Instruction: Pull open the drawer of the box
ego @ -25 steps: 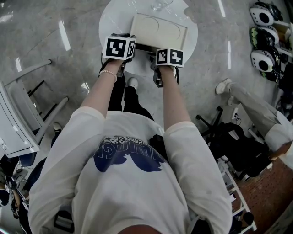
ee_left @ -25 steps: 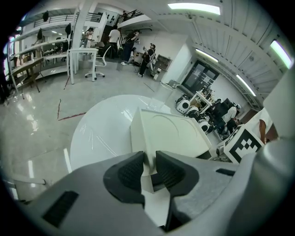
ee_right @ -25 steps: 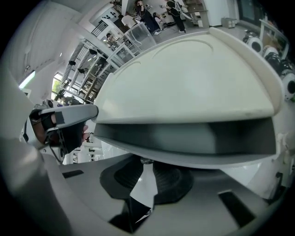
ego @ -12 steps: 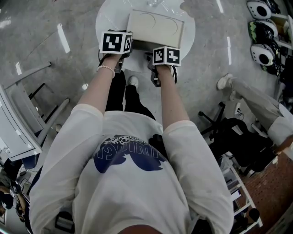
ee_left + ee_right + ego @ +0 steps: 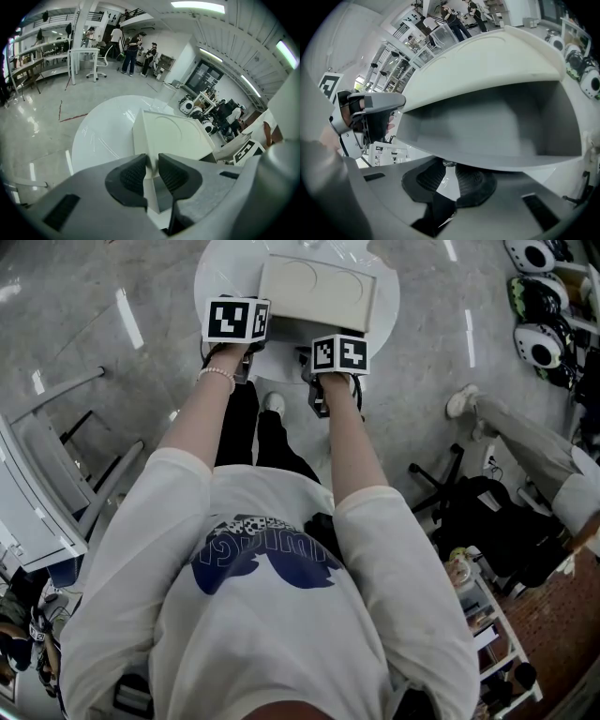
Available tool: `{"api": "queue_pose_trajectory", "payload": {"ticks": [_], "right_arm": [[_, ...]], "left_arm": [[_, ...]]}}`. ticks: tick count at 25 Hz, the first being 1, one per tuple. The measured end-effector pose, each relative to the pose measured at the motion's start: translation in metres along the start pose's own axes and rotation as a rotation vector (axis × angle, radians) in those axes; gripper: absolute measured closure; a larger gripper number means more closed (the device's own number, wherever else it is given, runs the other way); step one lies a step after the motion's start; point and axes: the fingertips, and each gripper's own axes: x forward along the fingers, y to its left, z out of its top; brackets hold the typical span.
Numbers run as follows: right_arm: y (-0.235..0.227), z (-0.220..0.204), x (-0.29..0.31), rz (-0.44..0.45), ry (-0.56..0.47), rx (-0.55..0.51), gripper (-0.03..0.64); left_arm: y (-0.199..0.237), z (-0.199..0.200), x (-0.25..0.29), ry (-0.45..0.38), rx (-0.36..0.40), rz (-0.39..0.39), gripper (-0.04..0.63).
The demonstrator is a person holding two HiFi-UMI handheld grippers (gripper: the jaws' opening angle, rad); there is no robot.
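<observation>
A cream box (image 5: 319, 289) lies on a round white table (image 5: 220, 277). In the left gripper view the left gripper (image 5: 152, 165) is shut on the near corner of the box (image 5: 173, 136), with the dark pads (image 5: 133, 176) pressing its edge from both sides. In the right gripper view the drawer (image 5: 487, 129) stands pulled out, its grey inside empty under the box's top (image 5: 487, 56). The right gripper (image 5: 449, 169) is shut on the small knob (image 5: 449, 163) under the drawer's front edge. In the head view the marker cubes (image 5: 236, 320) hide both sets of jaws.
A clear glass (image 5: 165, 91) stands on the table behind the box. The left gripper (image 5: 363, 115) shows at the left of the right gripper view. A white desk (image 5: 28, 512) is on the left, helmets (image 5: 536, 296) and a seated person's leg (image 5: 511, 427) on the right. Other people stand far off.
The head view has shifted a little, so table, box and hands sit slightly higher and further left in the picture. Both grips look unchanged.
</observation>
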Motion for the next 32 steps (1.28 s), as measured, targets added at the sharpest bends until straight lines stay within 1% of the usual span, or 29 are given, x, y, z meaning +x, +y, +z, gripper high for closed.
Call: {"api": "queue_pose_trajectory", "payload": {"ticks": [9, 25, 32], "right_arm": [[0.003, -0.019, -0.002, 0.005, 0.008, -0.010, 0.558], [0.008, -0.062, 0.006, 0.018, 0.035, 0.017, 0.558], [0.007, -0.063, 0.007, 0.021, 0.029, 0.020, 0.558]], "left_arm": [[-0.001, 0.000, -0.001, 0.002, 0.000, -0.002, 0.503], [0.005, -0.002, -0.001, 0.004, -0.007, -0.002, 0.503], [0.005, -0.001, 0.001, 0.003, -0.008, -0.001, 0.503]]}}
